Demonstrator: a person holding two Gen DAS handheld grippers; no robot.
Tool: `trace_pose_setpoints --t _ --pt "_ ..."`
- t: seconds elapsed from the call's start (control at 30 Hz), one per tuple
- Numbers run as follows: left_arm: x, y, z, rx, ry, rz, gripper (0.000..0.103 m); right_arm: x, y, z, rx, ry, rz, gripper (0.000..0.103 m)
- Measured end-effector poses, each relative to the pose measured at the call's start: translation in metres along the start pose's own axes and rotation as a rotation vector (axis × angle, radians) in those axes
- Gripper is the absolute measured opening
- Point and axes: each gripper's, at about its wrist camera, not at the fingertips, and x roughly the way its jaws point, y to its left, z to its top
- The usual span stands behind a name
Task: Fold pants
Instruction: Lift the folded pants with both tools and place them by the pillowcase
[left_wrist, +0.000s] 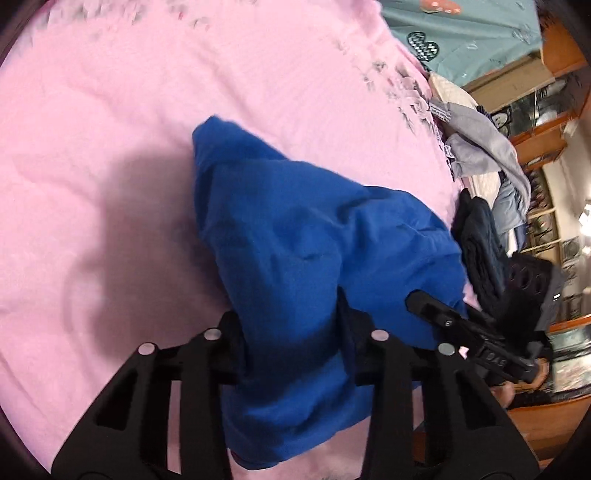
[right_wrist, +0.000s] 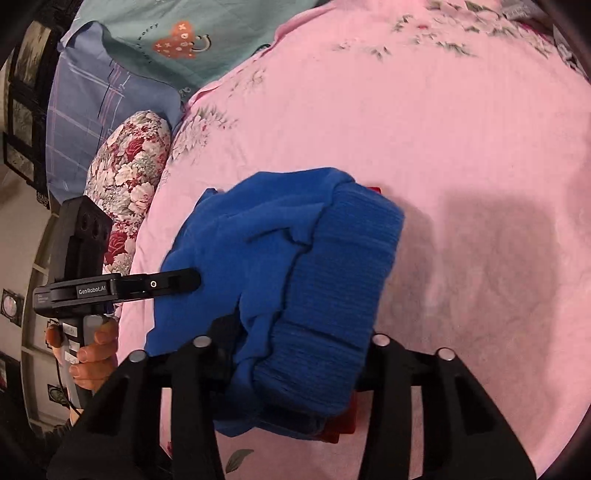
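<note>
Left wrist view, left to right: pink sheet (left_wrist: 110, 129) covers the bed, with a dark shadow on it left of centre. Blue pants (left_wrist: 295, 258) sit bunched mid-frame on the sheet, and a fold of them runs down between the left gripper (left_wrist: 291, 354) fingers, which are clamped on the cloth. The right gripper (left_wrist: 461, 328) pokes in from the right, its tip touching the pants edge; cannot tell from here how its fingers stand. Further right is a clothes pile (left_wrist: 487, 162) of grey and dark pieces at the bed edge, with wooden shelves (left_wrist: 546, 140) behind and a teal quilt (left_wrist: 461, 33) at the top. Right wrist view, left to right: a hand (right_wrist: 96, 354) holds the left gripper (right_wrist: 173, 282) handle at the left edge, and that gripper's tip lies against the pants. A floral pillow (right_wrist: 125, 177) is just above it, beside a blue checked cloth (right_wrist: 92, 96), with the teal quilt (right_wrist: 192, 40) above. At centre the pants (right_wrist: 280, 280) are a thick bundle with the ribbed waistband (right_wrist: 340, 280) on the right side, and something red (right_wrist: 343, 424) peeks out beneath. The right gripper (right_wrist: 291, 354) fingers pinch the bundle at its near end. Pink sheet (right_wrist: 461, 129) fills the rest, with a flower print along the top and a shadow right of the pants.
</note>
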Motion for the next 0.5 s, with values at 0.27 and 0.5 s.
trace_pose_setpoints --t 0.27,0.5 --pt "-0.089 -0.032 0.046 0.128 -0.259 0.068 0.035 -0.042 0.082 0.046 -0.235 -0.143 0.005 0.039" --pt "-0.154 -0.038 0.165 0.182 -0.676 0.267 0.036 -0.036 0.169 0.187 -0.485 -0.378 -0.05 0.039"
